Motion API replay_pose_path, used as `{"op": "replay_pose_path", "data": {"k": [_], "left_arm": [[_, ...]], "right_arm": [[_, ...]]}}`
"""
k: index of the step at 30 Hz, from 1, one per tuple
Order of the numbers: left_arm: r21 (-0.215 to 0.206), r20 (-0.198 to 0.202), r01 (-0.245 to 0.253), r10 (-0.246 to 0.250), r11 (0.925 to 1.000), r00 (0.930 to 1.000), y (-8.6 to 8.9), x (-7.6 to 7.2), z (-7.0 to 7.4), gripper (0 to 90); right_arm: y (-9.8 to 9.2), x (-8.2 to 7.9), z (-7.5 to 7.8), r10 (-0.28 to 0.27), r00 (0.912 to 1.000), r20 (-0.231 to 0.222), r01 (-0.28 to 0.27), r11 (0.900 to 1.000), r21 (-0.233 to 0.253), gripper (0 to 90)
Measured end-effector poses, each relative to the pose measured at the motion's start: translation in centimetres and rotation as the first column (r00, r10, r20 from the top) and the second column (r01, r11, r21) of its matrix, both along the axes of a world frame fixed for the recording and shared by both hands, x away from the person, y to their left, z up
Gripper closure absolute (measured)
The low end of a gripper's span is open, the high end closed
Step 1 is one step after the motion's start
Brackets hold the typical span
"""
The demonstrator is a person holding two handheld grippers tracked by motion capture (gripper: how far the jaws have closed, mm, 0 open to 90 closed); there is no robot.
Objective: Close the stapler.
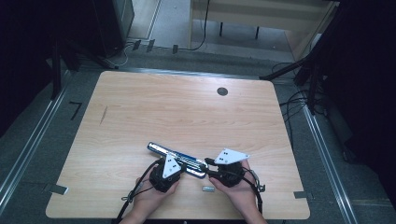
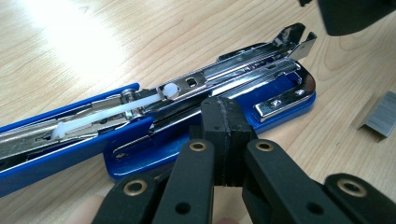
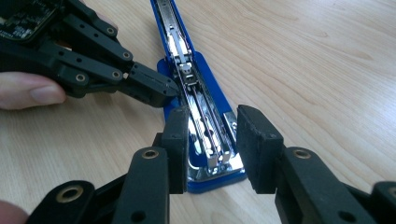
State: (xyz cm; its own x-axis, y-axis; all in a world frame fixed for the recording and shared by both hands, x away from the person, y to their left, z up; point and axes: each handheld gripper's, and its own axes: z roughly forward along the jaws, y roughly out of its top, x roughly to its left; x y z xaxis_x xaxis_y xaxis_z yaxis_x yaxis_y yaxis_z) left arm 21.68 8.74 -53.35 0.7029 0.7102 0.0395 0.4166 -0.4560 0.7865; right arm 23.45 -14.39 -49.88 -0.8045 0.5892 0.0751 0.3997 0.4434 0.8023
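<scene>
A blue stapler with a bright chrome magazine (image 1: 176, 158) lies opened flat on the light wooden table (image 1: 187, 112), near the near edge and a little left of the middle, running slantwise from far-left to near-right. In the left gripper view its blue plastic top cover (image 2: 56, 149) is swung back toward the left, a white plastic pusher rod (image 2: 112, 109) lies along the open metal channel, and the blue base (image 2: 280, 105) with its chrome anvil plate sits at the right. The left gripper (image 1: 166, 173), held in the person's left hand (image 1: 149, 198), comes in from the near side of the stapler; its black jaws are pressed together, pad against pad, and their joined tip rests against the near flank of the stapler's base about midway along it. The right gripper view shows that same tip touching the blue edge from the left. The right gripper (image 3: 212, 151), held in the right hand (image 1: 240, 196), sits at the stapler's near-right end with its jaws apart, one black pad on each side of the base end and the chrome magazine between them; whether the pads touch the blue sides I cannot tell. A small grey strip of metal staples (image 1: 208, 188) lies loose on the table just near of the stapler, between the two hands, and it shows at the right edge of the left gripper view.
</scene>
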Motion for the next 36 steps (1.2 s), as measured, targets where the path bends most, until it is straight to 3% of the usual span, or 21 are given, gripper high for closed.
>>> {"op": "replay_pose_path", "data": {"k": [11,20,36], "left_arm": [[0.001,-0.001,0.001,-0.001,1.0000,1.0000,0.0,0.0,0.0,90.0],[0.004,0.001,0.002,-0.002,1.0000,1.0000,0.0,0.0,0.0,90.0],[0.002,-0.001,0.001,-0.001,1.0000,1.0000,0.0,0.0,0.0,90.0]], "right_arm": [[-1.3,-1.3,-0.3,-0.012,0.9999,-0.006,0.012,1.000,0.001,65.5],[-2.9,-2.4,-1.4,-0.011,0.9991,-0.041,0.011,1.000,-0.023,64.7],[-3.0,-3.2,-3.0,0.055,0.9955,-0.077,-0.059,0.997,-0.052,61.0]]}}
